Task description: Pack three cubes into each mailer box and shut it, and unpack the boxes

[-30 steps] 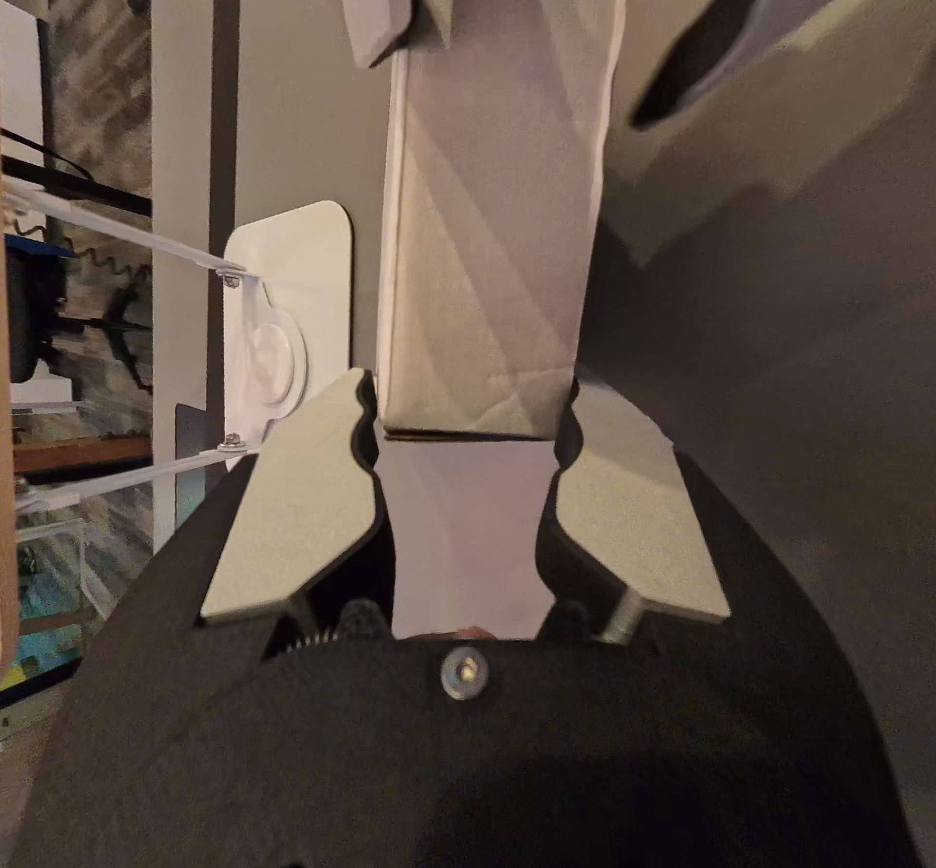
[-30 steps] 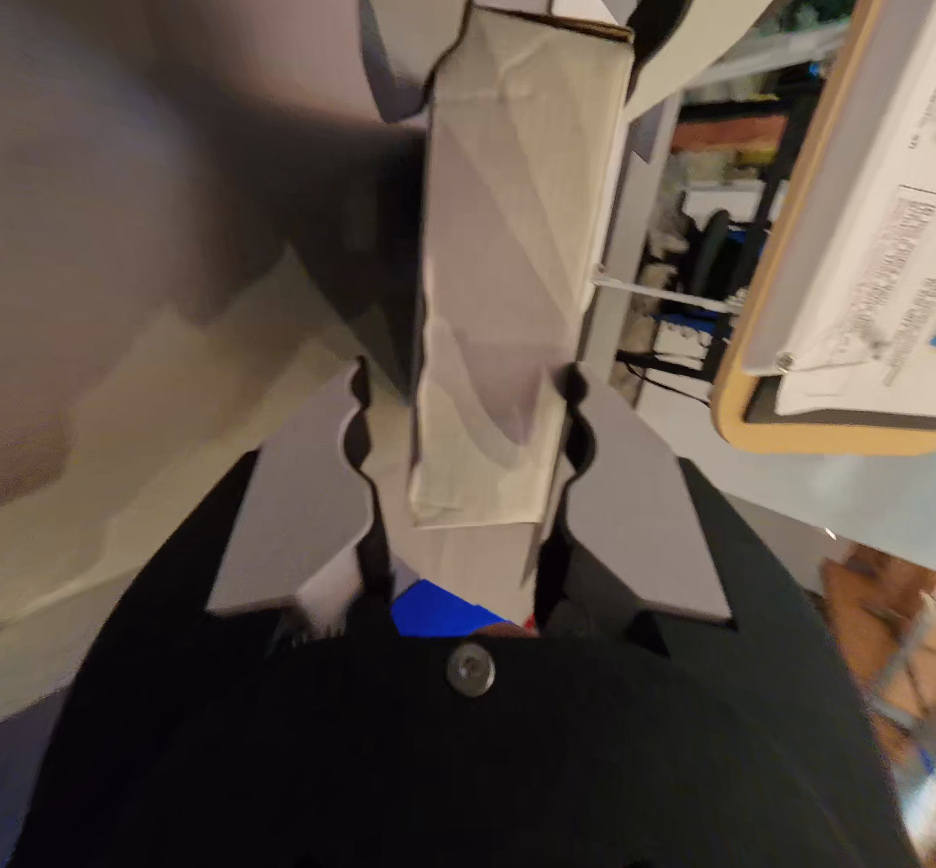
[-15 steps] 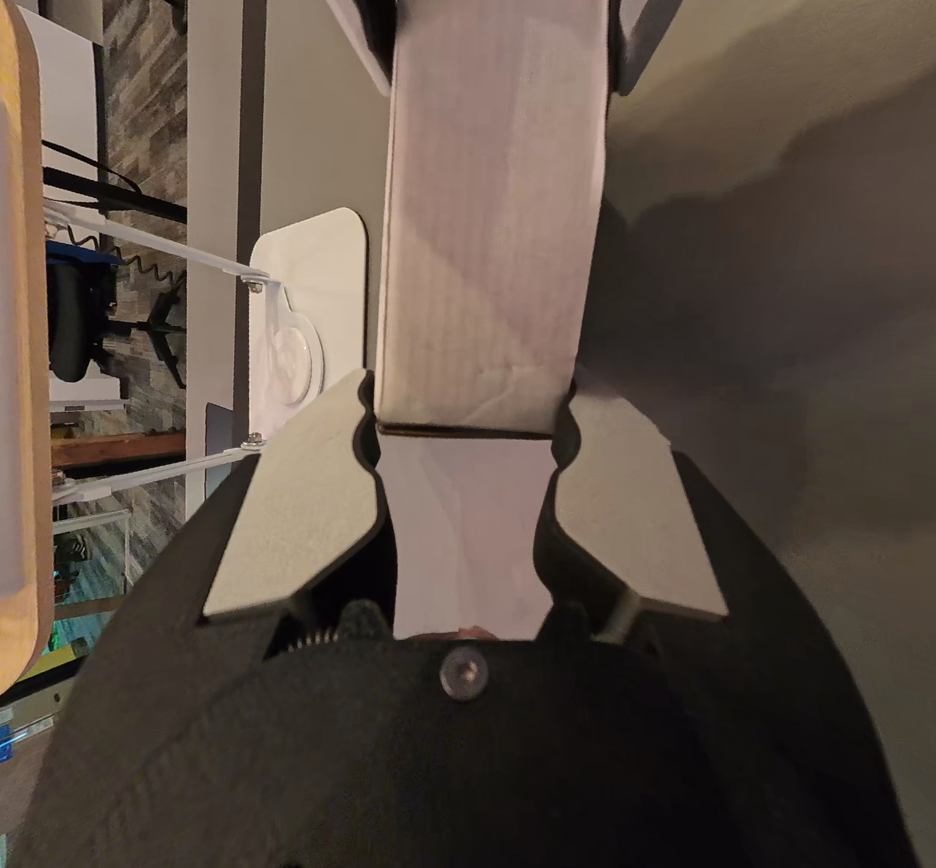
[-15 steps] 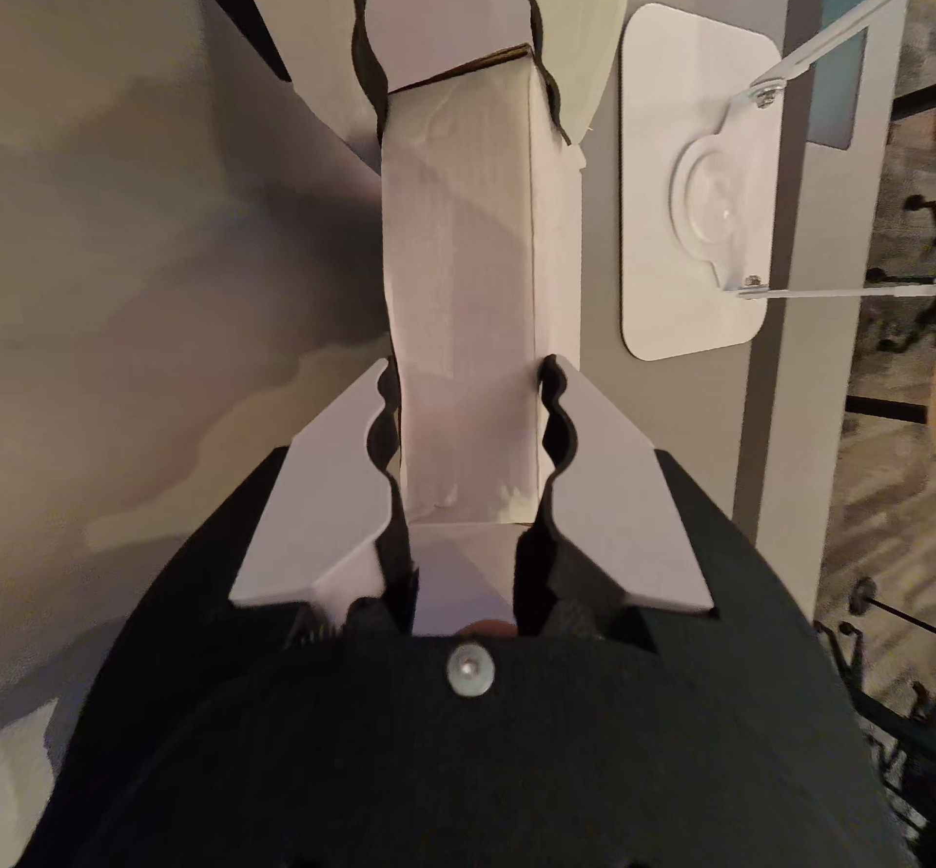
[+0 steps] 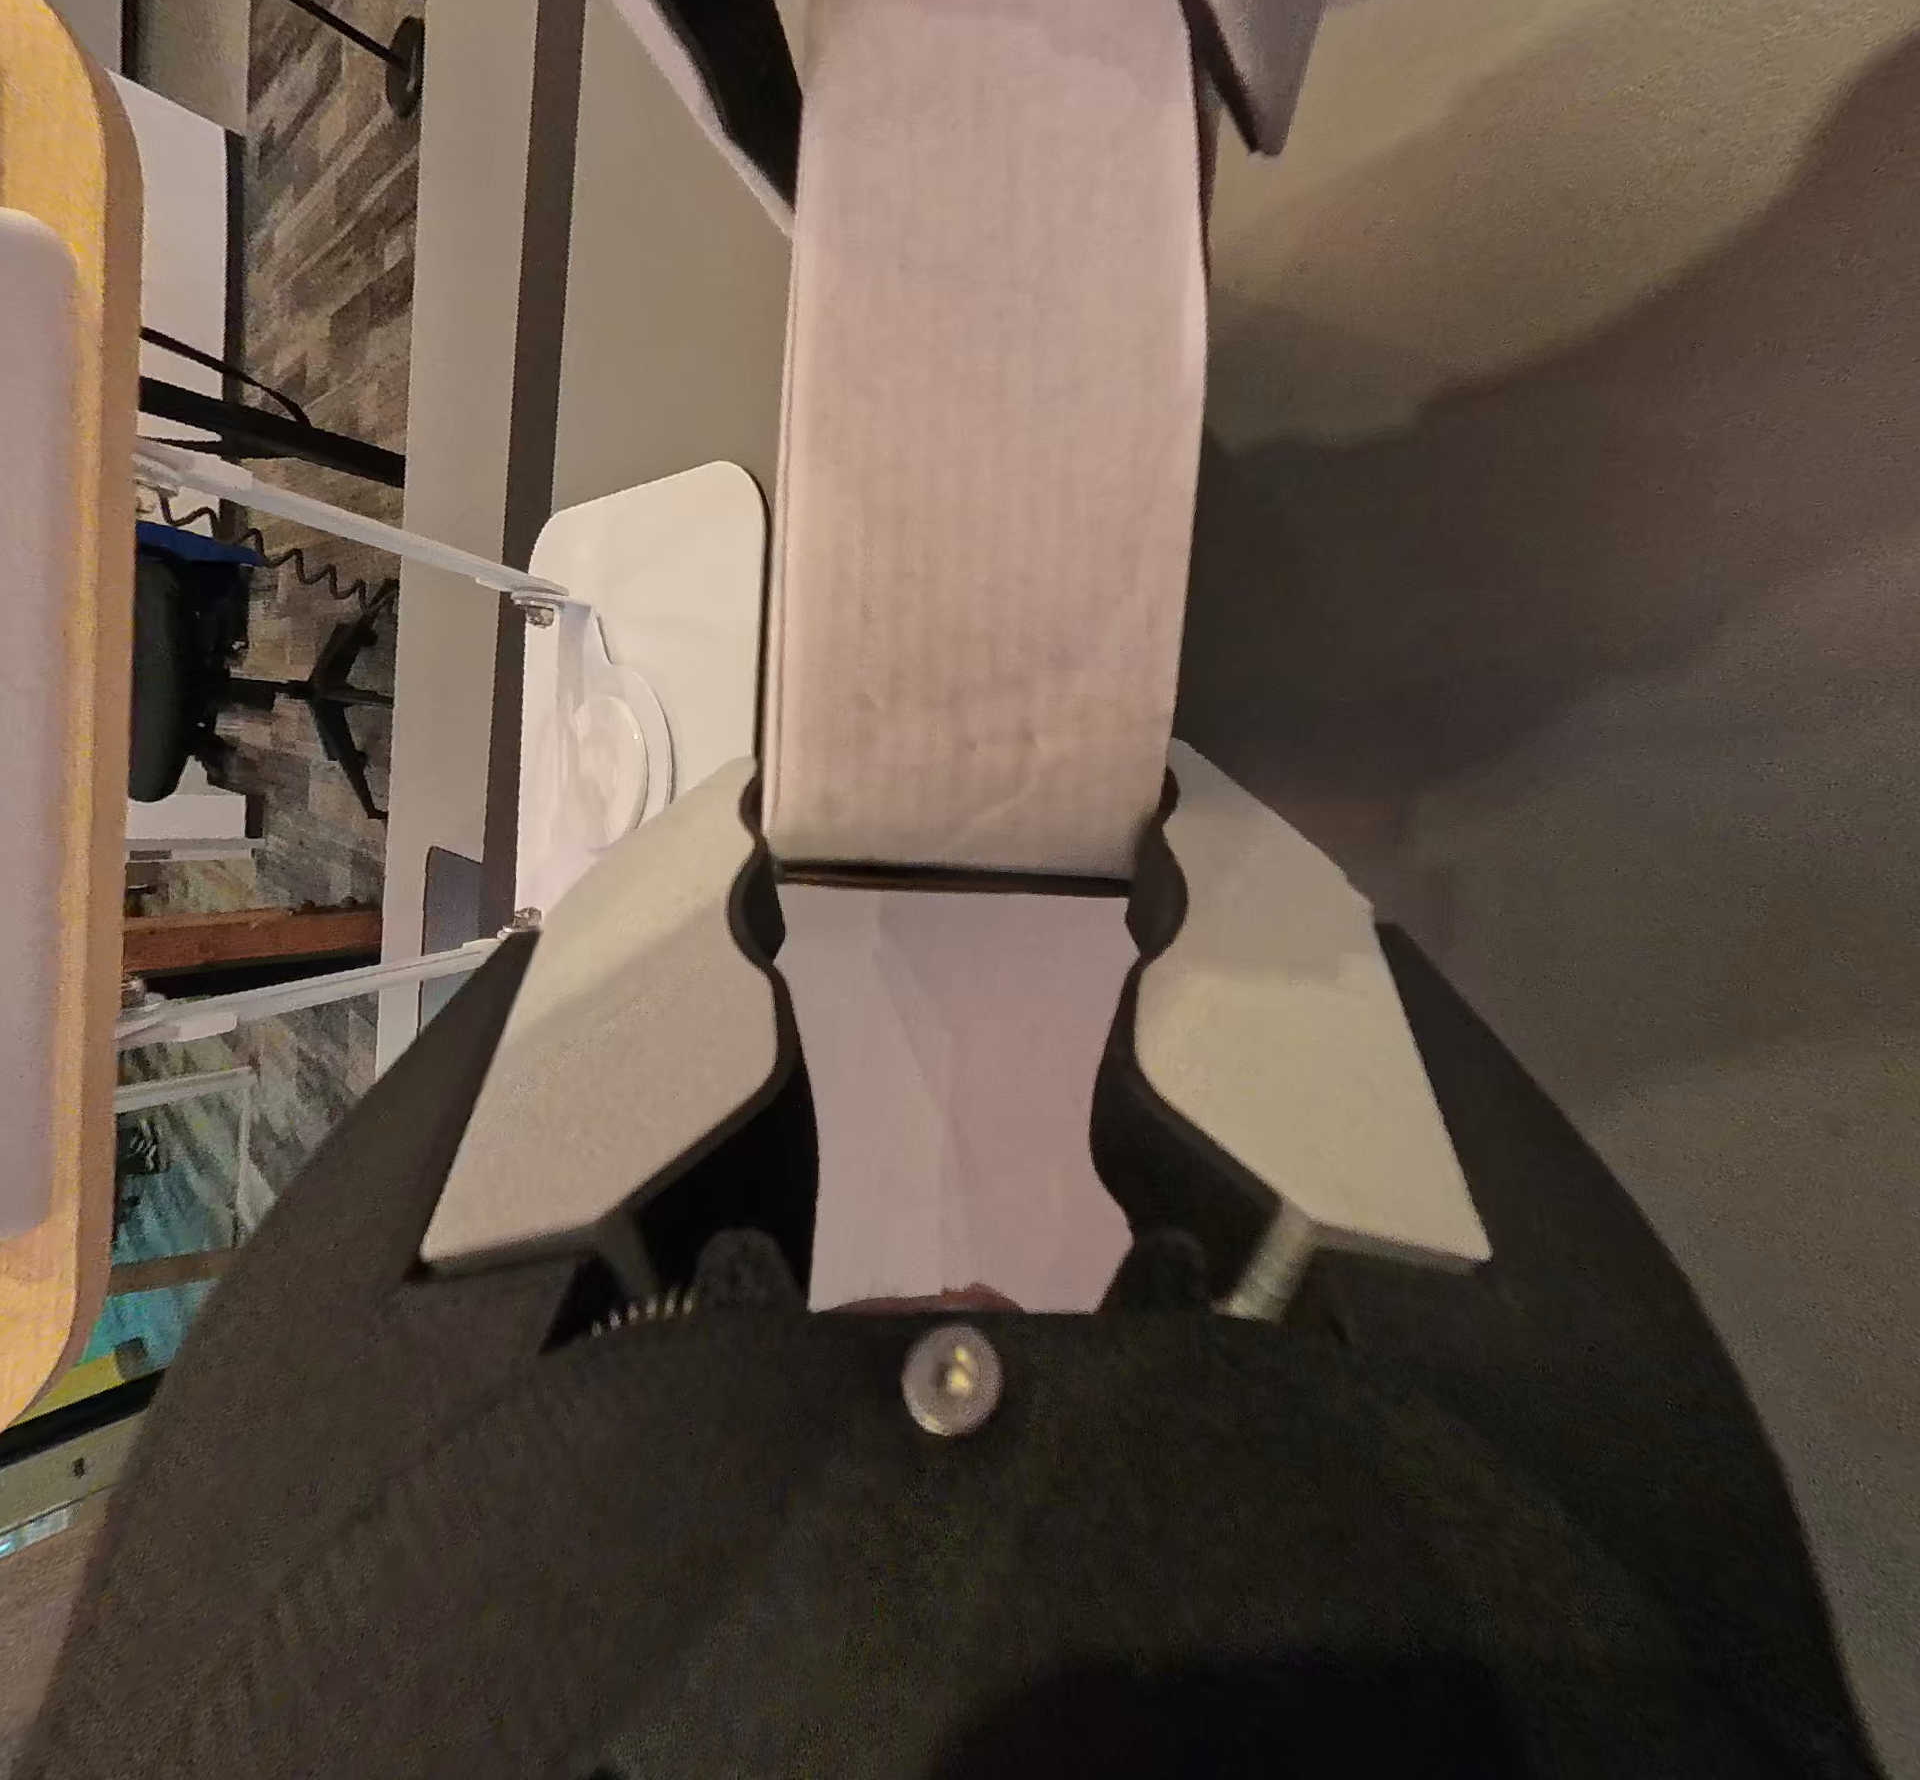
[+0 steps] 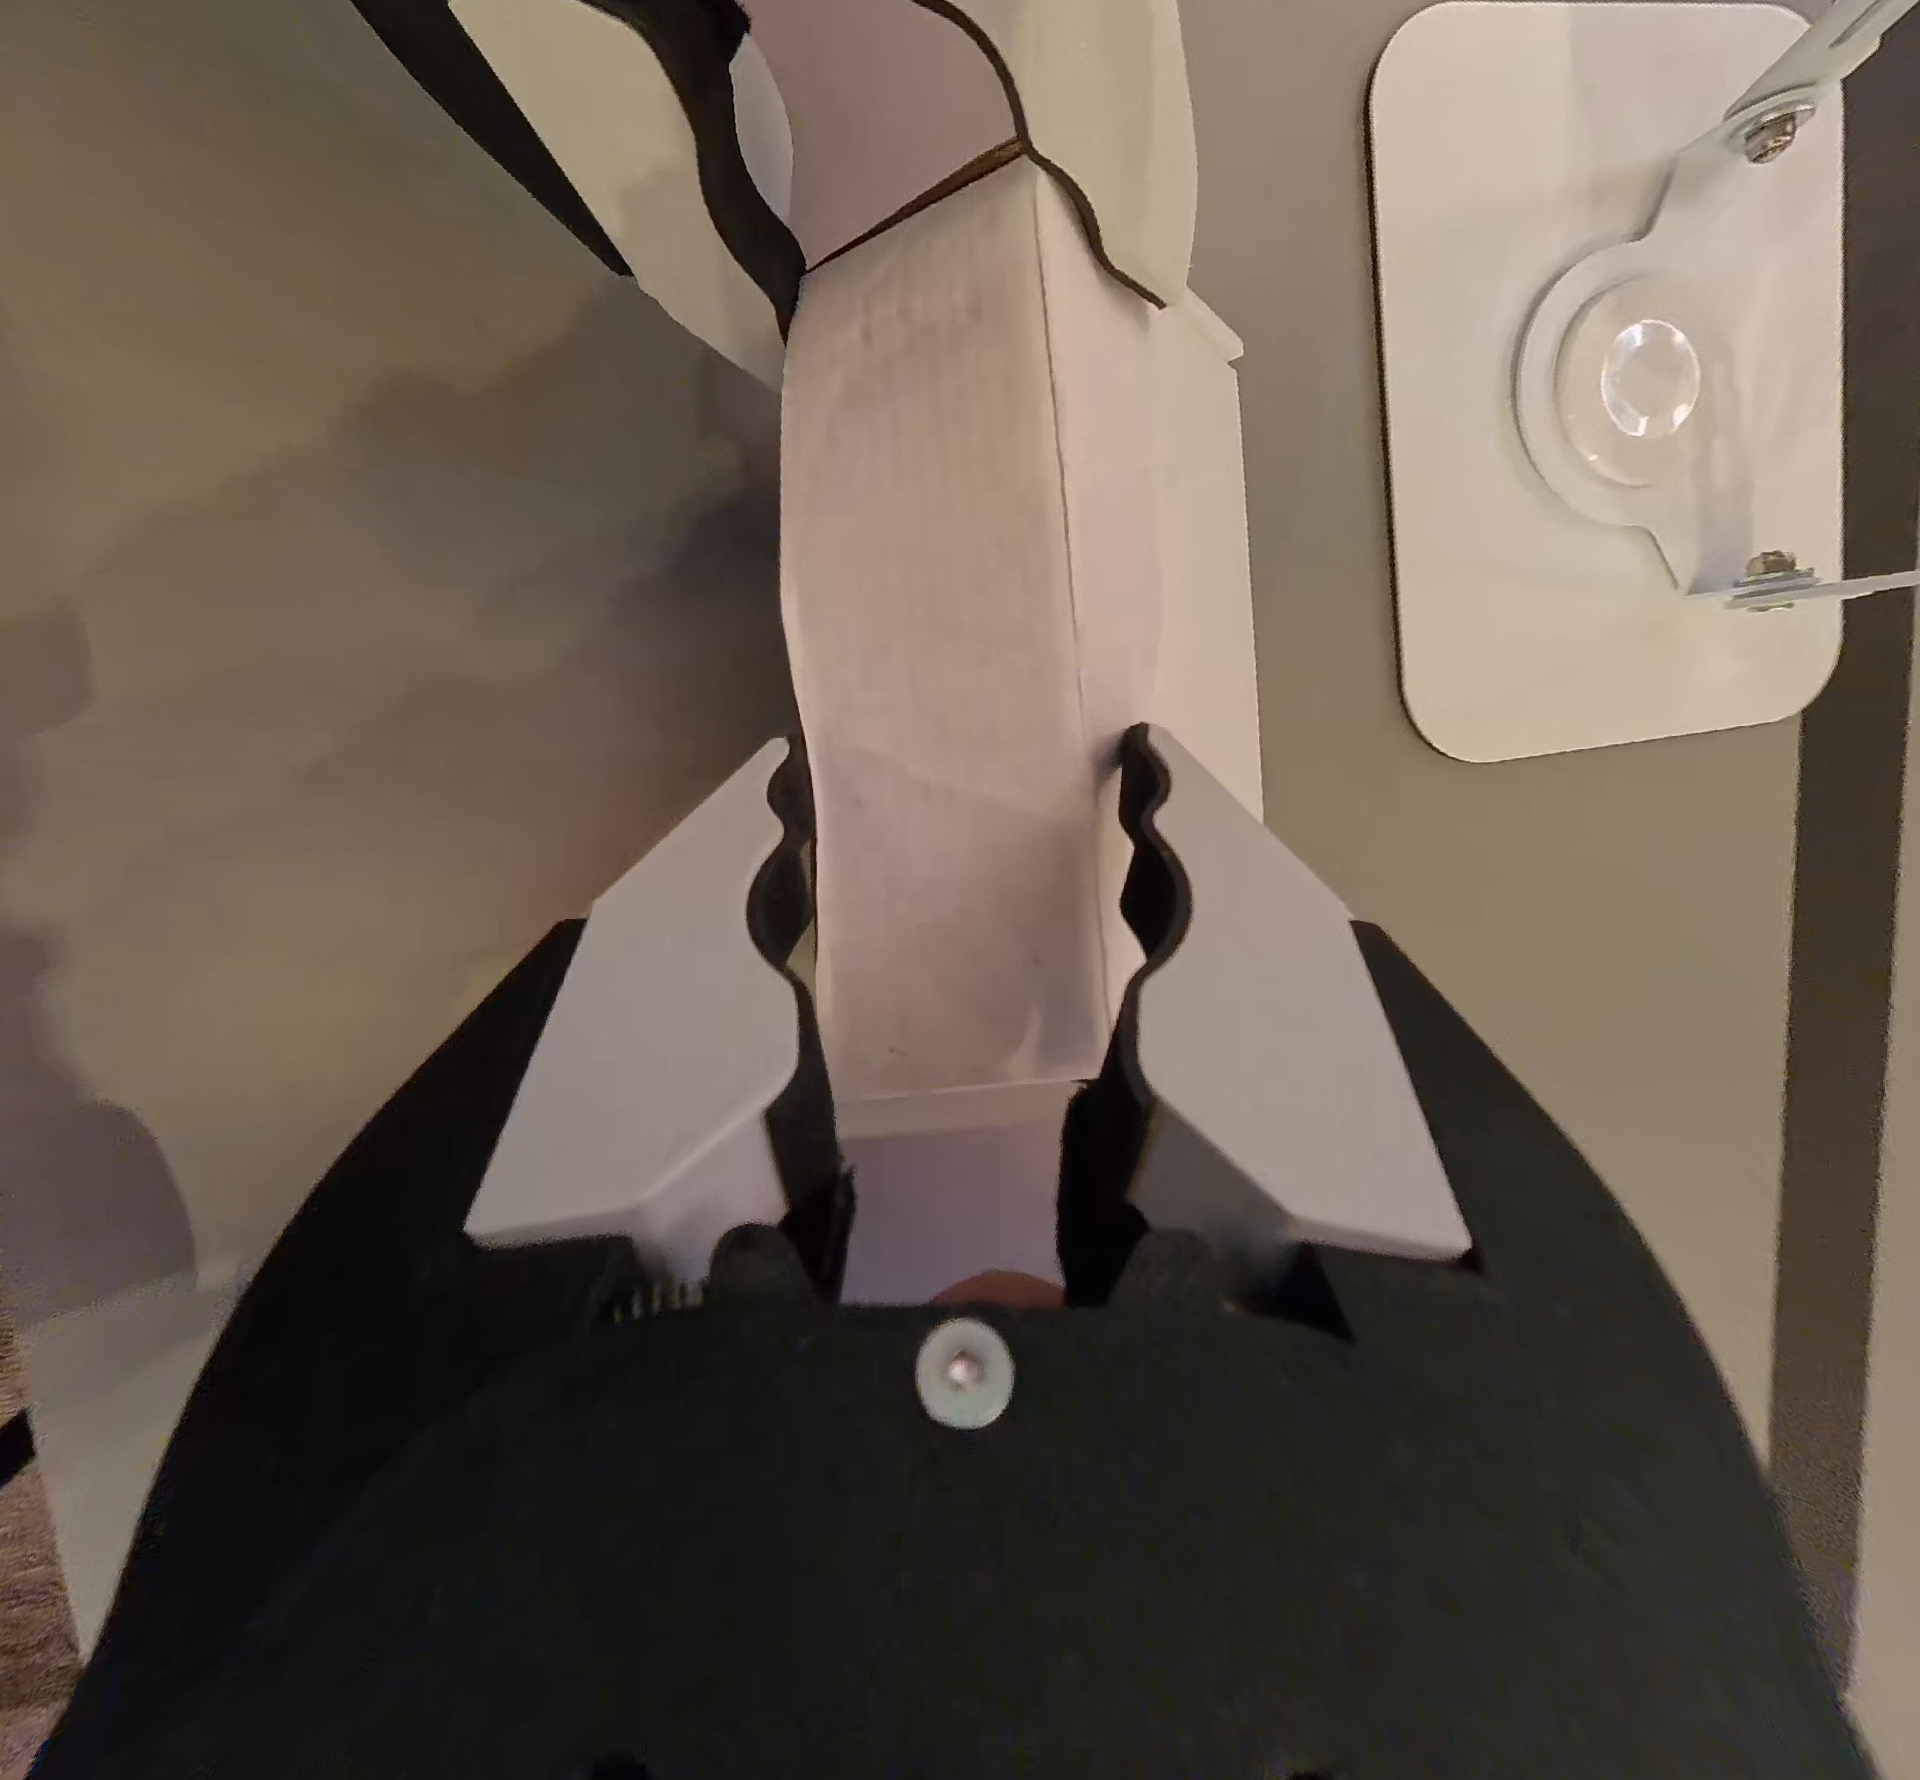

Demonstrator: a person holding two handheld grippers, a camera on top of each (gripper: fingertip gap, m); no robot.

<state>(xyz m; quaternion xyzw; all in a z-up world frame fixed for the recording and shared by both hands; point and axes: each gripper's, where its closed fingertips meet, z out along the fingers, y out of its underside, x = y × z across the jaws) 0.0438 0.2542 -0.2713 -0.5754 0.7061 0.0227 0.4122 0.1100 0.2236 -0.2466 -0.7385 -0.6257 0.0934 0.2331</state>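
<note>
since a second ago i turned the box (image 5: 987, 483) so its long white side now faces both cameras, steady and no more blurred; i think it is shut and ready to put down. left gripper (image 5: 956, 889) and right gripper (image 6: 961, 909) each clamp one end, jaws part closed on it. matte corrugated card, creased near my right fingers (image 6: 665, 1034).
</note>
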